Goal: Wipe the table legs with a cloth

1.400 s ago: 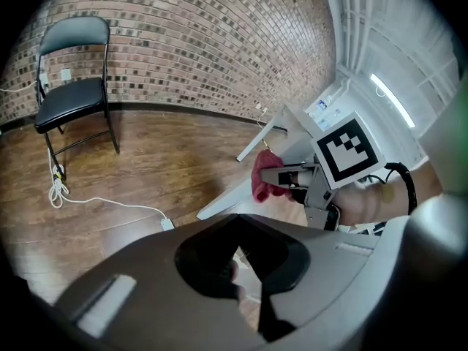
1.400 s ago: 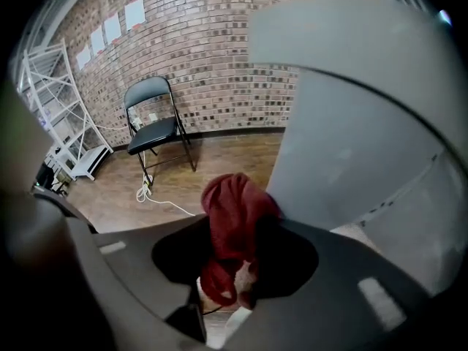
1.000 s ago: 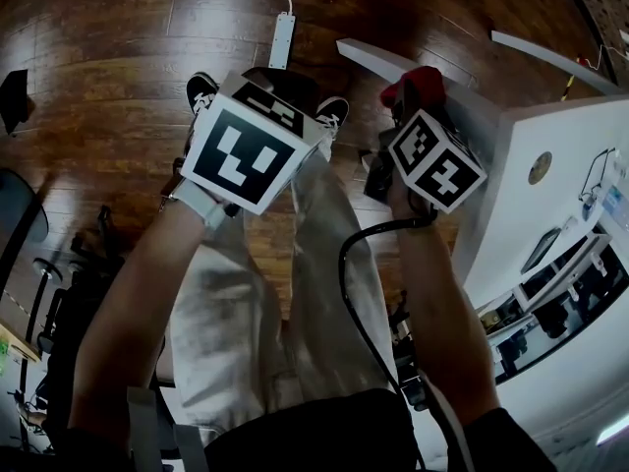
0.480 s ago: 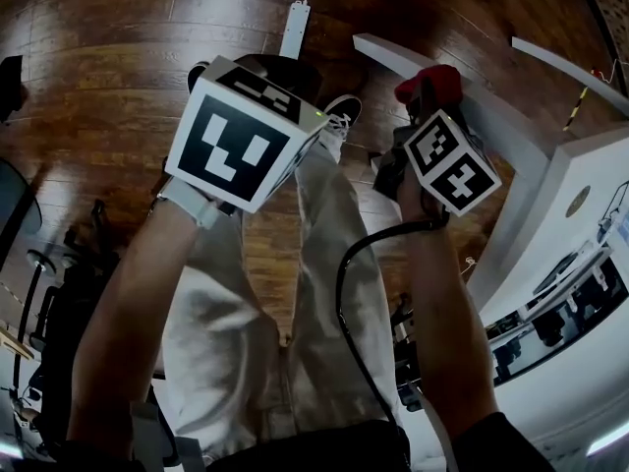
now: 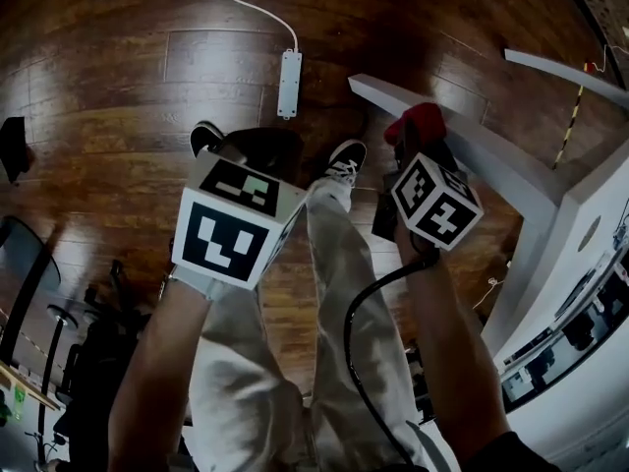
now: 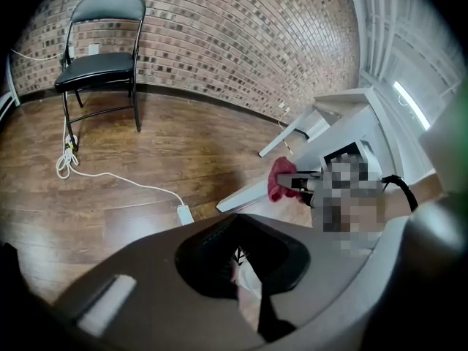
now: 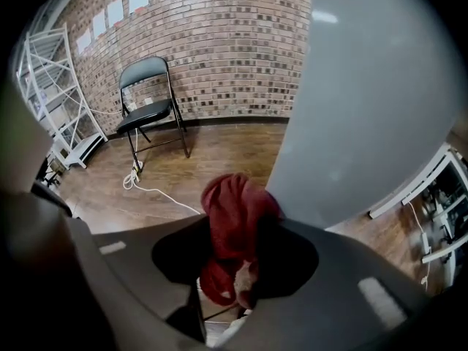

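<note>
Cloth: the red cloth [image 7: 232, 218] is bunched into a lump; the right gripper [image 7: 231, 287] has its jaws clenched on the lower part of it, and the upper folds stand out free.
Place of the cloth: in the head view it lies on the slanted white table leg [image 5: 482, 146], near the leg's far end, and seems to touch it; in the right gripper view the leg fills the right side, just beside the cloth.
Left gripper: the left gripper [image 6: 256, 306] hangs over the person's trousers, well apart from the leg; its jaws look drawn together with nothing between them.
Step in hand: most likely a wiping stroke along this leg; how much of the leg is already wiped cannot be told.
Risk, grip: only a small part of the cloth is clamped; friction along the leg could pull it out.
Risk, contact: the lump gives a narrow contact, so strips may be missed; if it rolls aside, the hard jaws could scrape the paint.
Risk, floor: the power strip [image 5: 288, 84] lies on the wooden floor [image 5: 98, 87] near the shoes; a step forward could catch it.
Risk, cable: the black cable [image 5: 354, 303] under the right gripper could snag when reaching lower.
</note>
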Demonstrator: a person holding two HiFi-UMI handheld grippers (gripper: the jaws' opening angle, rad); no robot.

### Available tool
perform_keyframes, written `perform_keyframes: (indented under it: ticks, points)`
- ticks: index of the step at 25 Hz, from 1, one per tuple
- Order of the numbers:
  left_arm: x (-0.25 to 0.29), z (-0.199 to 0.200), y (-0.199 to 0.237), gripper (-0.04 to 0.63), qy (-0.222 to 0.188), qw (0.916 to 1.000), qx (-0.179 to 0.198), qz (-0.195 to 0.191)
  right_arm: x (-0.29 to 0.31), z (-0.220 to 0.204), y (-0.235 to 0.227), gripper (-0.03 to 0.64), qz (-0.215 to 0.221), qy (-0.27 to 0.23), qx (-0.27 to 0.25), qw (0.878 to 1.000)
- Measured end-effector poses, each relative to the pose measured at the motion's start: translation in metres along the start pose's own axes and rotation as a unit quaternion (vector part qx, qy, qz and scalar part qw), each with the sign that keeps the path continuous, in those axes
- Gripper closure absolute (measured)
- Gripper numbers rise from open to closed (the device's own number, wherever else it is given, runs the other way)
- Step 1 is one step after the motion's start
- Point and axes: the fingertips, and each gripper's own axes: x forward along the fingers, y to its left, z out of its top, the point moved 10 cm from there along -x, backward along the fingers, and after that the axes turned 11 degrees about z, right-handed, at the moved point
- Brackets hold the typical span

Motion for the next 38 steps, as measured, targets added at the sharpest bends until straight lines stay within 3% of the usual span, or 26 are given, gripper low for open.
perform_keyframes:
  ticks: [12,23,38]
  points:
    - [0.028,-0.001,0.003,0.594,-0.006,0.9999,-0.008,-0.001,0.032,-0.02,-0.009,0.476,0.0,0.021,-0.015,1.0]
    - [0.053,-0.031,0.007,0.594,0.035,0.9993,-0.004,-0.007,0.056,-0.038,-0.019,0.474,0.003,0.041,-0.029,0.999]
    - [0.09,-0.041,-0.004,0.594,0.041,0.9984,-0.025,-0.028,0.087,-0.058,-0.027,0.474,-0.001,0.061,-0.033,0.998]
